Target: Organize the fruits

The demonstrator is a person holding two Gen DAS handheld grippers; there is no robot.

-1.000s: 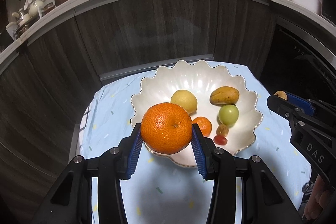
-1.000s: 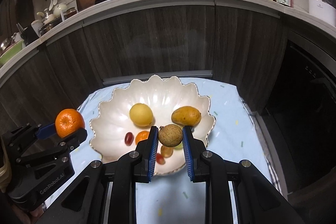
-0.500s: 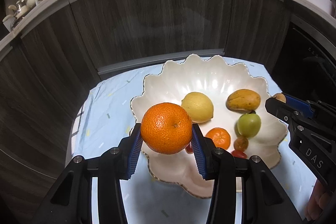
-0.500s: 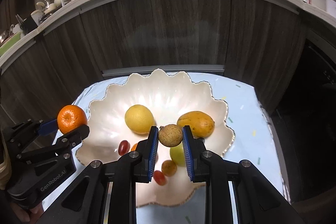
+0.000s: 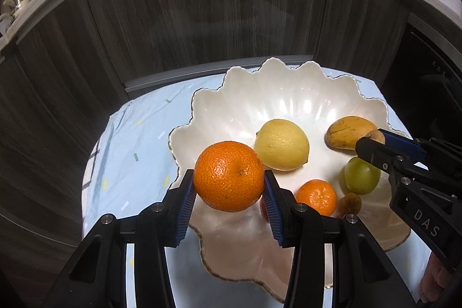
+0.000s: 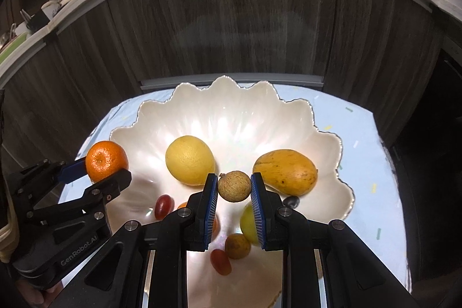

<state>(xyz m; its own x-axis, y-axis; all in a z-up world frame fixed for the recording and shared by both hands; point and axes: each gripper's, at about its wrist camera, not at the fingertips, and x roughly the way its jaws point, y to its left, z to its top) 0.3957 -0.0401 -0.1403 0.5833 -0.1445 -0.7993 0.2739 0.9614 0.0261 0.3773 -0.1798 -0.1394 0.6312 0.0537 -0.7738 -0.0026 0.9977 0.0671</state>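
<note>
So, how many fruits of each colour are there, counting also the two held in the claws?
Orange: 2, big orange in left claw, small orange in bowl
Yellow: 2, lemon, mango
Green: 1, green fruit
Brown: 2, brown fruit in right claw, smaller brown fruit
Red: 2, red fruit, second red fruit
Dark: 1, dark fruit
Total: 10
</note>
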